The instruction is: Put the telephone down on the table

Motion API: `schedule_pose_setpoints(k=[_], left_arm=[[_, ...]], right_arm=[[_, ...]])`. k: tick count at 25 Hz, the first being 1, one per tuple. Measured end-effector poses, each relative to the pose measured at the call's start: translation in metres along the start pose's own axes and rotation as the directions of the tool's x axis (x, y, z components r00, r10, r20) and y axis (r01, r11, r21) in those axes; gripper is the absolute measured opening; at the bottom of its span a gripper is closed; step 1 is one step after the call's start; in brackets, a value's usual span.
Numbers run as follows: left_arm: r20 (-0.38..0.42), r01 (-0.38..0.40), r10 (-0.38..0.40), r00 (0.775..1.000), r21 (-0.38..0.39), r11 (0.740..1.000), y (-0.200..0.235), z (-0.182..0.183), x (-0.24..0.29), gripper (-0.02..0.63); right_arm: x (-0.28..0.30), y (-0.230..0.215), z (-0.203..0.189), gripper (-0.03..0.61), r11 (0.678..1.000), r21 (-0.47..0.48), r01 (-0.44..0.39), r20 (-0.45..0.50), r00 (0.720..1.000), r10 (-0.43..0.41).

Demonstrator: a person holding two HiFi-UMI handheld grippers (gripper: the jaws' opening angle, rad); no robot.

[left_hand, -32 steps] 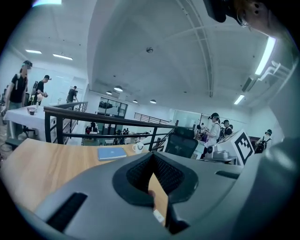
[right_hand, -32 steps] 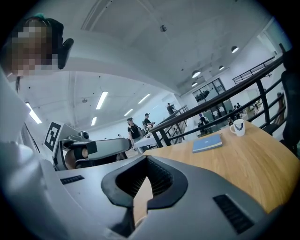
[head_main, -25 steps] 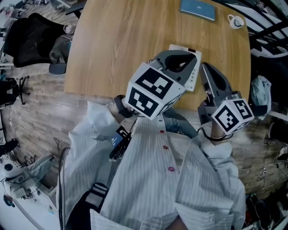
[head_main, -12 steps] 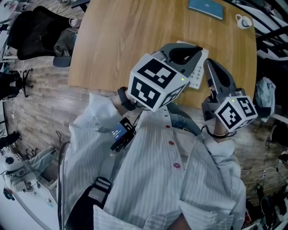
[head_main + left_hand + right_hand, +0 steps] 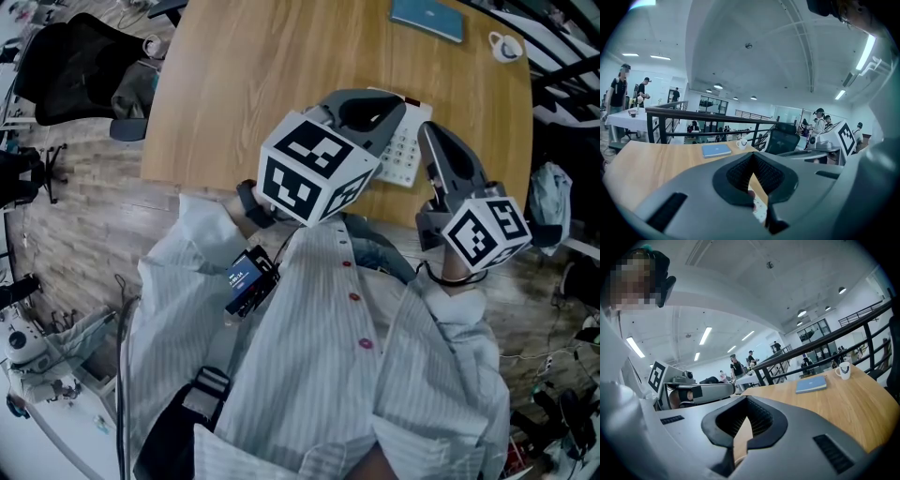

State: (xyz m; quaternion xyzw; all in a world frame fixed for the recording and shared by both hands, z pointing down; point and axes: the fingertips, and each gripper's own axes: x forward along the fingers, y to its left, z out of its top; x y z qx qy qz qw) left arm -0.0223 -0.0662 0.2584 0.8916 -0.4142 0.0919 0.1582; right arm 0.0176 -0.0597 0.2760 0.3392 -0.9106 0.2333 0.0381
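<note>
A white telephone (image 5: 405, 156) with a keypad lies on the wooden table (image 5: 262, 75) near its front edge. My left gripper (image 5: 367, 101) hovers over the phone's left part and hides much of it. Its jaws are shut with nothing in them. In the left gripper view, a bit of the keypad (image 5: 760, 209) shows below the shut left gripper (image 5: 752, 155). Just right of the phone, my right gripper (image 5: 427, 134) points at the table, shut and empty. In its own view the right gripper (image 5: 746, 402) shows only the tabletop beyond its jaws.
A blue book (image 5: 428, 19) and a white cup (image 5: 506, 45) lie at the table's far end. A black chair (image 5: 66, 66) stands off the table's left side. A dark railing (image 5: 693, 117) runs behind the table, with people and desks beyond.
The left gripper has drifted slightly left over the phone. The right gripper has hardly moved. Both stay shut.
</note>
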Motion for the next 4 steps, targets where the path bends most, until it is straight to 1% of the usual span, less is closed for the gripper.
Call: schedule_pose_setpoints(k=[4], left_arm=[[-0.012, 0.006, -0.006, 1.0, 0.005, 1.0, -0.0029, -0.004, 0.0014, 0.008]], right_arm=[[-0.0021, -0.001, -0.0004, 0.034, 1.0, 0.002, 0.004, 0.0, 1.0, -0.004]])
